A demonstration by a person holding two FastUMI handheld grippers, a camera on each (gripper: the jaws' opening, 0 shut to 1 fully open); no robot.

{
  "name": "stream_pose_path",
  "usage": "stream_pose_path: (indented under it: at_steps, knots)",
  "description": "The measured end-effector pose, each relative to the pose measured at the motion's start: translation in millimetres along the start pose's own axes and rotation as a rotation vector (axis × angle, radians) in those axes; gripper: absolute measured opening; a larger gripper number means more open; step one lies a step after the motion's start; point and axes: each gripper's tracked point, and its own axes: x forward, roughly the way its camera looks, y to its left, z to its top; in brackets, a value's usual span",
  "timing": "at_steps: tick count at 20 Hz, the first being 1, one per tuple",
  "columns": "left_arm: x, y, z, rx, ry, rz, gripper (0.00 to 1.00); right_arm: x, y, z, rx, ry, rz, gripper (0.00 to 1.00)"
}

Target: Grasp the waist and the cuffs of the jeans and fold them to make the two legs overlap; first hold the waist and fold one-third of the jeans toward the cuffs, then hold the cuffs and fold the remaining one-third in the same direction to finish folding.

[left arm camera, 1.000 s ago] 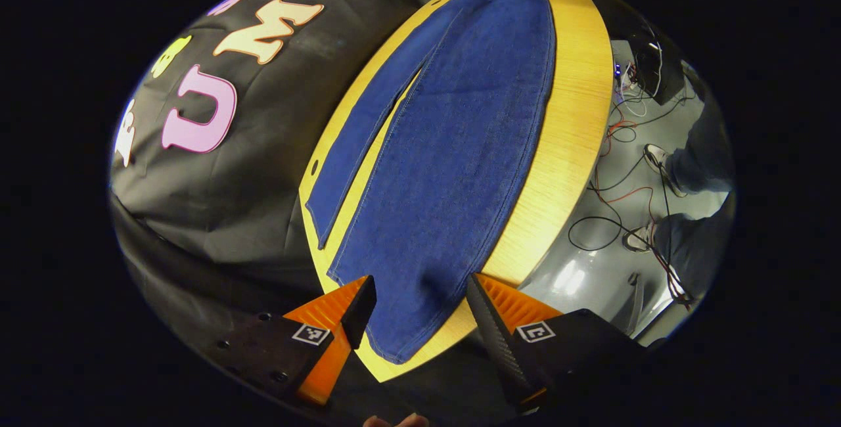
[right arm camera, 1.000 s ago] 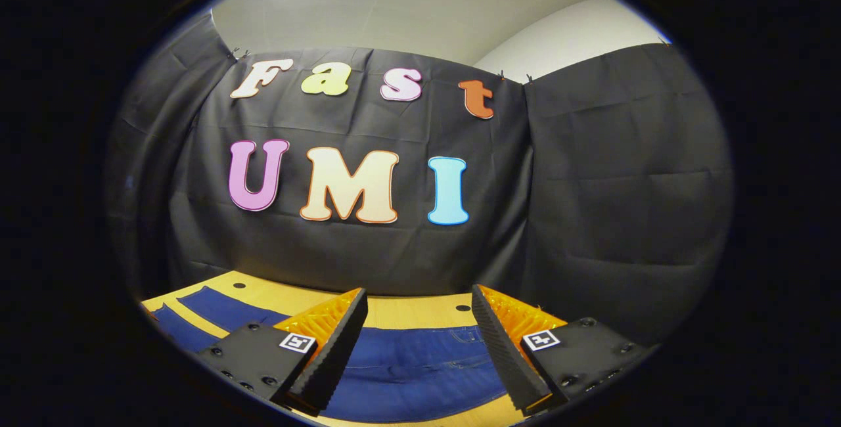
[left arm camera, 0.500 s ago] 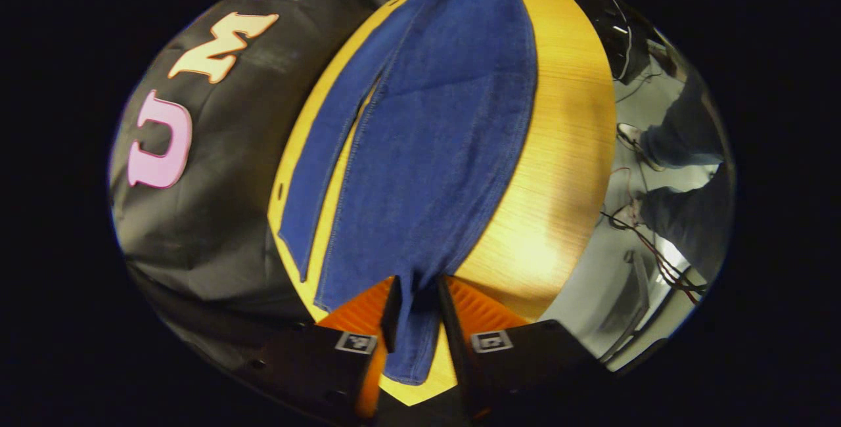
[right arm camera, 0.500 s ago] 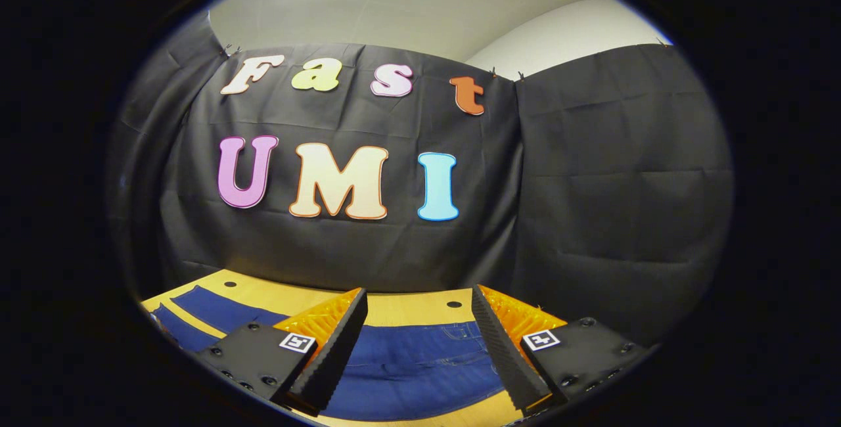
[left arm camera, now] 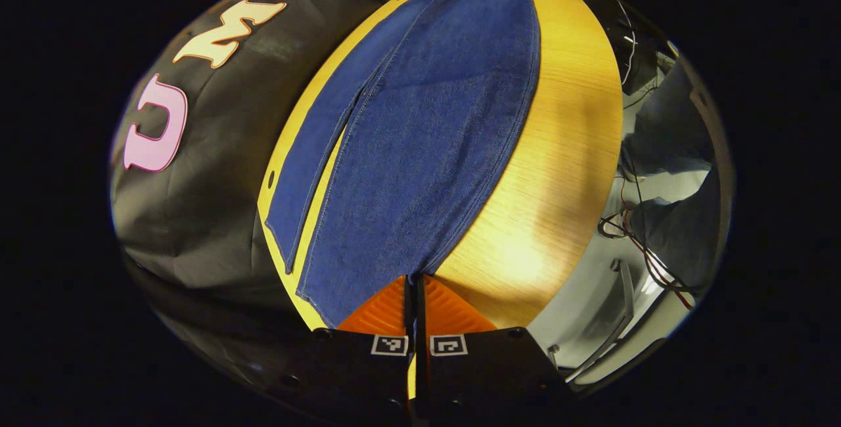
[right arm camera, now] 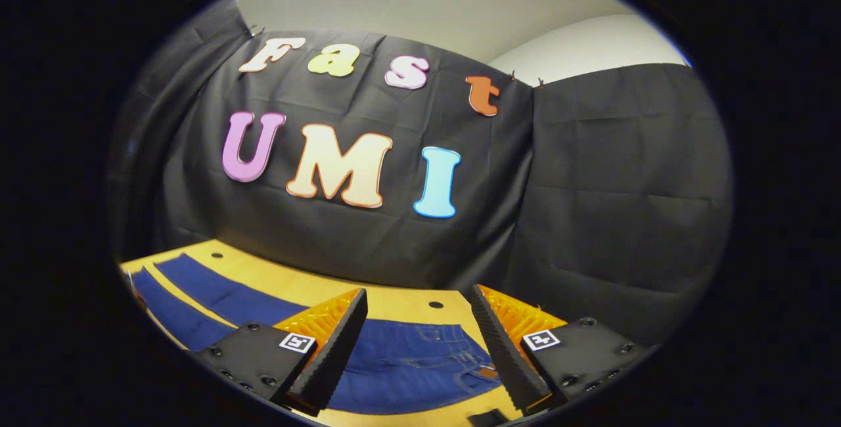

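Observation:
Blue jeans lie flat on a wooden table, legs side by side and running away from me in the left gripper view. My left gripper is shut on the cuff corner of the wider, nearer leg, where the denim narrows into the jaws. The other leg lies flat to its left. In the right gripper view my right gripper stands open just above the waist end of the jeans, with the pockets and stitching showing between its fingers and no cloth held.
The black cloth wall hangs close behind the table's far edge. Small holes dot the table near that edge. Right of the table, cables lie on the floor beside a person's legs.
My left gripper went from open around the leg's cuff to shut on it, gathering the denim. My right gripper stayed open and shifted a little over the waist.

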Motion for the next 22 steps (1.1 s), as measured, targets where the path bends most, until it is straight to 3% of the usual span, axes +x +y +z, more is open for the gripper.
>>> stream_pose_path:
  at_steps: [4,8,15,22]
  knots:
    - [-2.2,-0.6,3.2,-0.025,0.017,0.014,0.00,14.4,-49.3,-58.2,-0.158,0.110,0.003,0.98]
    - [-0.1,2.2,0.8,-0.030,0.048,0.029,0.00,16.4,-70.8,-120.1,-0.319,0.227,0.072,0.99]
    - [2.5,2.7,2.5,-0.073,0.092,0.040,0.00,20.9,-67.5,-200.5,-0.457,0.362,0.239,0.99]
    - [1.6,2.9,1.6,-0.072,0.118,0.067,0.00,6.6,-33.9,-261.7,-0.649,0.455,0.480,0.99]
